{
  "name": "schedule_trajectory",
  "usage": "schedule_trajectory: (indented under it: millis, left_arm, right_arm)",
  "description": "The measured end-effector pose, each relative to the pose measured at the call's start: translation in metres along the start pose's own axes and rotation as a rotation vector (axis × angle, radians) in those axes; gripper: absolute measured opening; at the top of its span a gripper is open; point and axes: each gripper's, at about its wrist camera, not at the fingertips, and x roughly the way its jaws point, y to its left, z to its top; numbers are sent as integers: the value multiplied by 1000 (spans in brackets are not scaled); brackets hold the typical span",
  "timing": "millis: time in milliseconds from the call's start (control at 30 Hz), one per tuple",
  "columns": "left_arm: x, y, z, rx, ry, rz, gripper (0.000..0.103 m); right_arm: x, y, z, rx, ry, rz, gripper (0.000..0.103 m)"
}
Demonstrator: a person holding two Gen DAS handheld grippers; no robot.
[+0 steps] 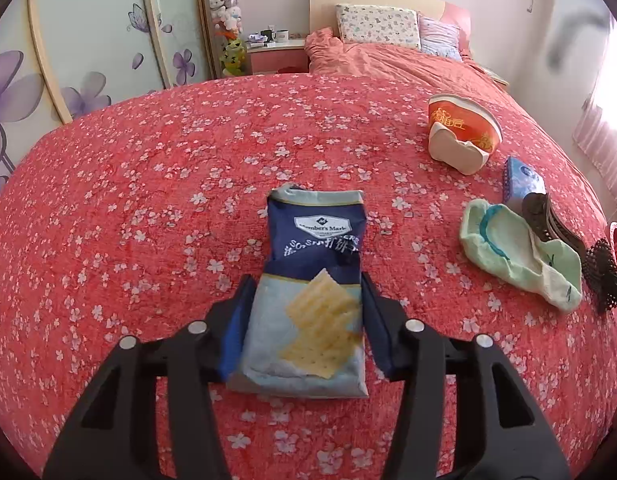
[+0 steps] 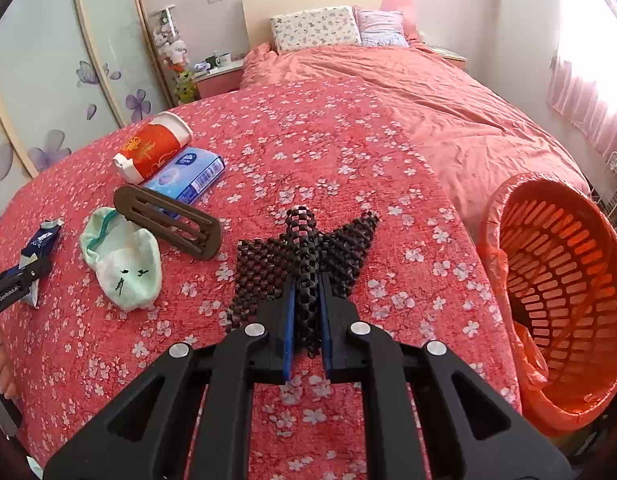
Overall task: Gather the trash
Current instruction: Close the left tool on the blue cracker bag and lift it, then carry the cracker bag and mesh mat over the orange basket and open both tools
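A blue cracker wrapper (image 1: 314, 276) lies on the red floral bedspread (image 1: 148, 184). My left gripper (image 1: 306, 292) has its jaws around the wrapper's lower half, touching both sides. The wrapper and the left gripper also show at the left edge of the right wrist view (image 2: 40, 244). My right gripper (image 2: 308, 292) is shut on a black woven mesh piece (image 2: 304, 248) resting on the bed. An orange basket (image 2: 564, 280) lined with an orange bag stands off the bed's right side.
An orange-and-white paper cup (image 2: 152, 148) lies on its side beside a blue tissue pack (image 2: 188, 176). A brown slotted hair clip (image 2: 168, 220) rests on a pale green sock (image 2: 124, 264). Pillows (image 2: 316, 28) and a pink quilt lie at the far end.
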Motion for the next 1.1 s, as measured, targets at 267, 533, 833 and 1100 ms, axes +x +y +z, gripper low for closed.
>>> schedule_trajectory:
  millis: [267,533,833,1100]
  left_arm:
    - [-16,-3,4,13,-32,-9,40]
    - [-53,-27,14,43,-93,-35,40]
    - [-101,-91,22,117,-169,-134,40]
    - [-135,-165,23,214,-226,-268,40]
  right_arm:
    - [-16,-13,1,20,-34,-7,10]
    - [-43,-26,6,31,-101,-5,10]
    - [-88,-52,6,65,-214,-3,9]
    - [-130,-86,5,111,-337,-58,9]
